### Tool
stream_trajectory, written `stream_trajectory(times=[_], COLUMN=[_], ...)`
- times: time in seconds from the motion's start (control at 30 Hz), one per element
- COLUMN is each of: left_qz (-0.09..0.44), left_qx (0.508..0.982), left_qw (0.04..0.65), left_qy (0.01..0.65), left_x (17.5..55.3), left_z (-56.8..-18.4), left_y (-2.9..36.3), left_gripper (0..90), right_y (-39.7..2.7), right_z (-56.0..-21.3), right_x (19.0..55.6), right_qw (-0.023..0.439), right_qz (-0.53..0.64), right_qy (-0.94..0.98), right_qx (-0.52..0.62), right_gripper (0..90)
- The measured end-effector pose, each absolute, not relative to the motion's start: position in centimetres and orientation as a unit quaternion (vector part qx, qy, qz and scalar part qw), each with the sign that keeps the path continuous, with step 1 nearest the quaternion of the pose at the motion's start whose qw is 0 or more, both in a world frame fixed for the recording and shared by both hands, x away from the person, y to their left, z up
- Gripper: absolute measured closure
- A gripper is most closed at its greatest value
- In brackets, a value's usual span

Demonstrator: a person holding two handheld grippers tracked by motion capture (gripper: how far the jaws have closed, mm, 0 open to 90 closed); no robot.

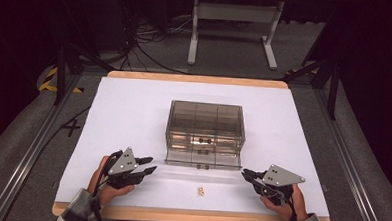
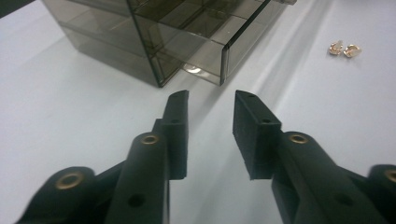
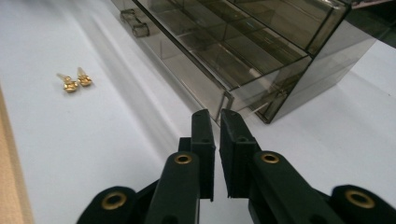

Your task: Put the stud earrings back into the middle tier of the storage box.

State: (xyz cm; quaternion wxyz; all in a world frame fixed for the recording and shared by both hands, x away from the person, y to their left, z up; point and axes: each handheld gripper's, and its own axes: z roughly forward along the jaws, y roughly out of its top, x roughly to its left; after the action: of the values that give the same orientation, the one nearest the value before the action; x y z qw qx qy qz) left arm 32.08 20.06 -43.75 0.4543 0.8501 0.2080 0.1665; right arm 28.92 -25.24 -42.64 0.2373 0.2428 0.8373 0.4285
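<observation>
A smoky clear drawer box point(image 1: 206, 126) stands mid-table on the white mat, its bottom drawer point(image 1: 203, 160) pulled out a little toward me. Two small gold earrings point(image 1: 200, 191) lie together near the front edge, between my hands. My left gripper point(image 1: 153, 164) rests front left of the box, open and holding nothing; in the left gripper view its jaws point(image 2: 211, 100) point at the drawer's corner point(image 2: 224, 51), earrings point(image 2: 343, 48) off to the right. My right gripper point(image 1: 243, 171) sits front right, shut and holding nothing; its tips point(image 3: 217, 114) are close to the drawer's corner point(image 3: 224, 100), earrings point(image 3: 77, 81) to the left.
The white mat point(image 1: 129, 112) covers a wooden table whose edge point(image 1: 195, 79) shows at the back. Metal rails point(image 1: 32, 148) run along both sides. Beyond the table stand a white frame point(image 1: 233, 22) and floor cables point(image 1: 142, 38).
</observation>
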Motion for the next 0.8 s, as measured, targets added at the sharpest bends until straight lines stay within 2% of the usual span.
stream_trajectory(times=[0.23,0.47,0.5,0.6,0.7,0.8], left_qz=[0.172,0.180,0.180,0.188,0.192,0.188], left_qx=[0.835,0.829,0.829,0.828,0.822,0.822], left_qw=[0.471,0.475,0.473,0.469,0.474,0.480], left_qy=[0.226,0.234,0.236,0.243,0.250,0.243], left_x=[30.9,30.6,30.6,30.7,30.8,30.8], left_z=[-44.2,-44.8,-44.8,-44.9,-45.0,-45.0], left_y=[21.4,20.8,20.8,20.7,20.6,20.5], left_gripper=[49.7,31.7,31.7,22.3,17.4,17.1], right_y=[-23.5,-20.6,-20.2,-18.9,-17.9,-16.8], right_z=[-42.7,-43.2,-43.3,-43.7,-44.0,-44.2], right_x=[28.1,27.4,27.3,27.3,27.3,27.3], right_qw=[0.213,0.184,0.180,0.166,0.156,0.145], right_qz=[0.434,0.437,0.435,0.431,0.429,0.426], right_qy=[0.849,0.863,0.866,0.874,0.880,0.884], right_qx=[0.212,0.173,0.167,0.151,0.135,0.123], right_gripper=[89.9,90.0,90.0,90.0,89.1,86.6])
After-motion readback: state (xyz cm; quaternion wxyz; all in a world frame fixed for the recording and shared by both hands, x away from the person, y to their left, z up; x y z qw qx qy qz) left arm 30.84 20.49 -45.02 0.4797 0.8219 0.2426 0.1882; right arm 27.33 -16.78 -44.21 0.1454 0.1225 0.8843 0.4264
